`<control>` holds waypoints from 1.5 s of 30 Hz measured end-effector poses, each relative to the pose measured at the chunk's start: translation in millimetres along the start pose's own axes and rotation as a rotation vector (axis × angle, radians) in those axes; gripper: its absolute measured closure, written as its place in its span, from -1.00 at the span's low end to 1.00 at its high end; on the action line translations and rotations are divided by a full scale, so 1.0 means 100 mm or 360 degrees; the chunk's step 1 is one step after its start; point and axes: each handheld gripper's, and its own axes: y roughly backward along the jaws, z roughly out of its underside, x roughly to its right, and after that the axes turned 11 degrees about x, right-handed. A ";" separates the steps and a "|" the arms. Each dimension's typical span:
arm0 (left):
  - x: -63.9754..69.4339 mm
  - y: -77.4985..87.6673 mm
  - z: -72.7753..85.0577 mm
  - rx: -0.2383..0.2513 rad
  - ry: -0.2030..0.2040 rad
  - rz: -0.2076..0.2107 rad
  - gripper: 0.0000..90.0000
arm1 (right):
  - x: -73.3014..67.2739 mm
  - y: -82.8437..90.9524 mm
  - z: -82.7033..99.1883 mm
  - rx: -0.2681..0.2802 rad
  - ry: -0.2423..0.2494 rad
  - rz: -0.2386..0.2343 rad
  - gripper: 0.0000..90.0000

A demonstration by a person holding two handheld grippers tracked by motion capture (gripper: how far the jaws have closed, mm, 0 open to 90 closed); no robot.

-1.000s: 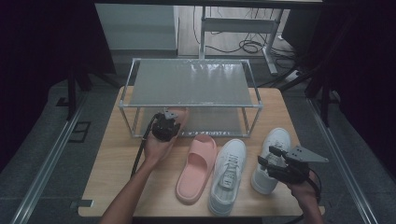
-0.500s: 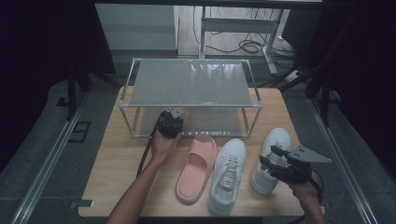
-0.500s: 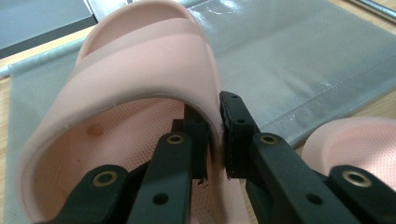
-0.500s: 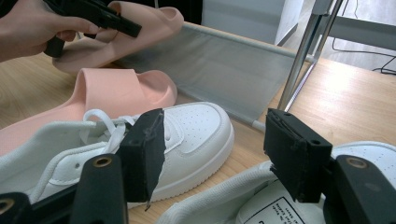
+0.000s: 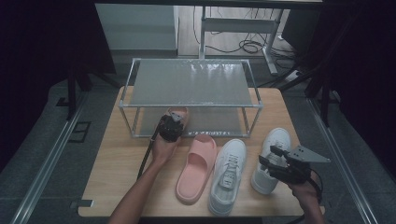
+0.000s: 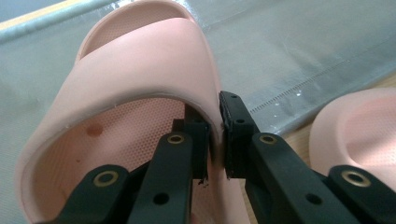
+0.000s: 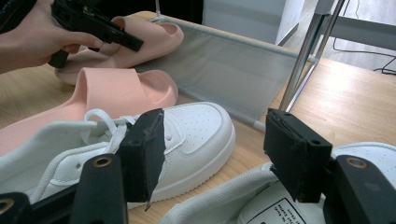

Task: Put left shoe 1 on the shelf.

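Observation:
My left gripper is shut on the strap edge of a pink slipper, whose toe reaches onto the lower shelf of a metal rack. In the left gripper view the jaws pinch the side of the slipper's strap. Its twin, a second pink slipper, lies on the table. Two white sneakers lie to the right of it. My right gripper hovers open above the right sneaker. In the right gripper view nothing sits between its pads.
The rack has a grey top shelf standing over the back half of the wooden table. The left gripper's black cable trails along the person's forearm. Dark floor surrounds the table, with cables at the back.
My left gripper has carried the pink slipper slightly down and forward toward the lower shelf. The right gripper has kept still.

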 end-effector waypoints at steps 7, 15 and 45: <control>0.02 -0.09 -0.01 -0.0016 0.0040 -0.0057 0.83 | 0.00 0.01 0.00 0.0001 0.0000 0.0001 -0.13; 0.00 0.08 -0.06 -0.0013 0.0075 0.0001 0.16 | -0.01 0.01 0.00 -0.0001 0.0000 0.0000 -0.13; -0.09 1.08 0.47 0.0081 0.0059 0.0251 0.99 | -0.04 -0.02 0.01 -0.0013 0.0005 -0.0007 -0.13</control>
